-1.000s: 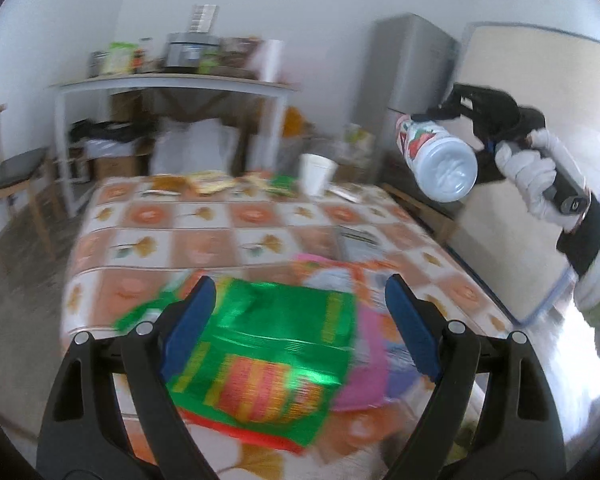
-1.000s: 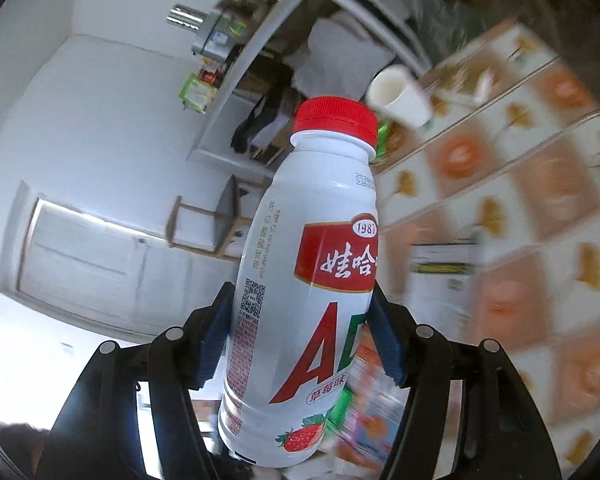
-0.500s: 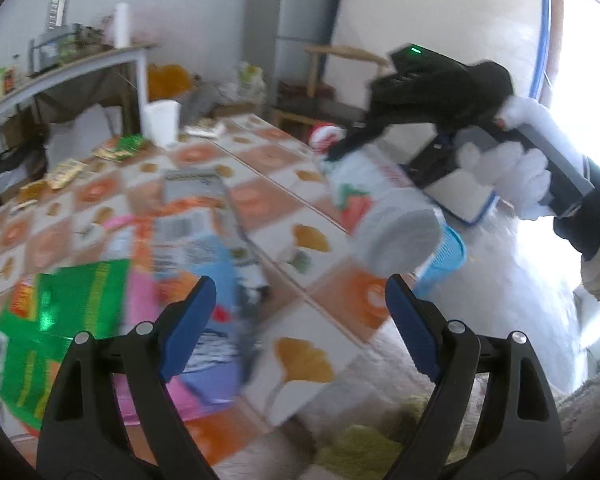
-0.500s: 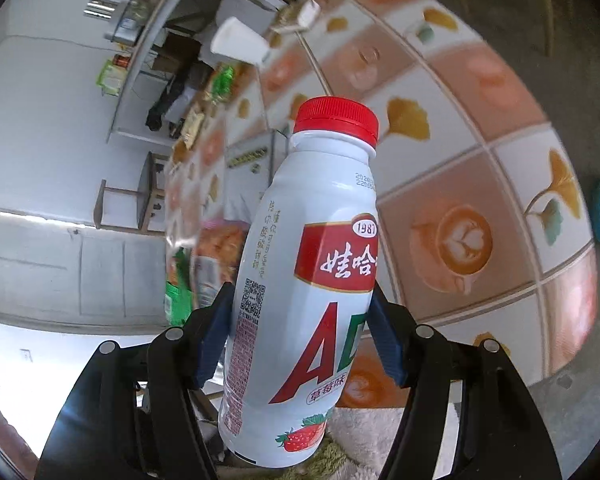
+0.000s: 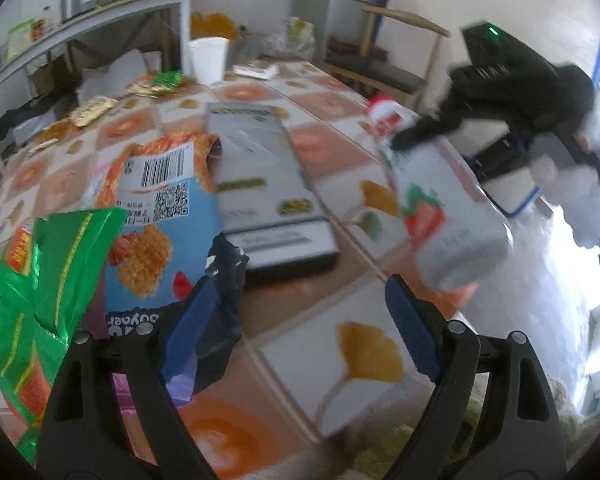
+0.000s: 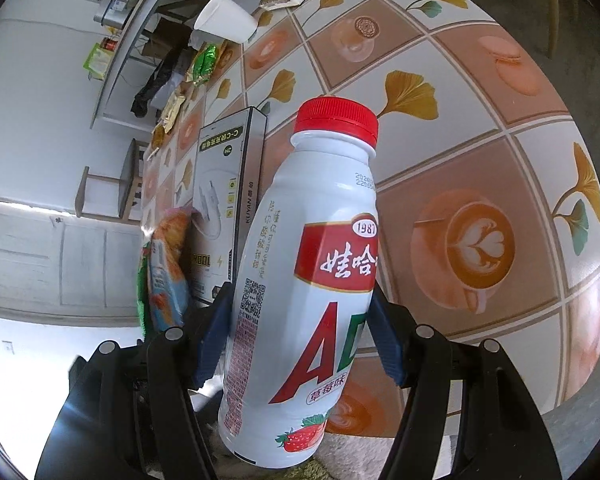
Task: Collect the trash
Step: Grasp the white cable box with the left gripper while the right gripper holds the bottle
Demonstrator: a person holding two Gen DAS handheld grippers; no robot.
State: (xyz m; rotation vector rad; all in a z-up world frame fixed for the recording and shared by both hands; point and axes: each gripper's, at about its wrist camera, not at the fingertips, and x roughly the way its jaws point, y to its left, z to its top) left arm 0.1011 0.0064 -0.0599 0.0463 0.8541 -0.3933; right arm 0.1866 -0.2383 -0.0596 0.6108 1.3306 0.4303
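We count one bottle point(image 6: 304, 288), clamped in our right claw point(image 6: 300, 336), tilted down; left claw point(image 5: 296, 328) at 6 o'clock gapes empty, beside two wrappers point(image 5: 160, 216).

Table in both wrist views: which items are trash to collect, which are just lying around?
Job:
white bottle, held in right gripper
green wrapper
blue snack bag
small wrappers

Probably just there:
grey box
paper cup, could be trash
left gripper, open and empty
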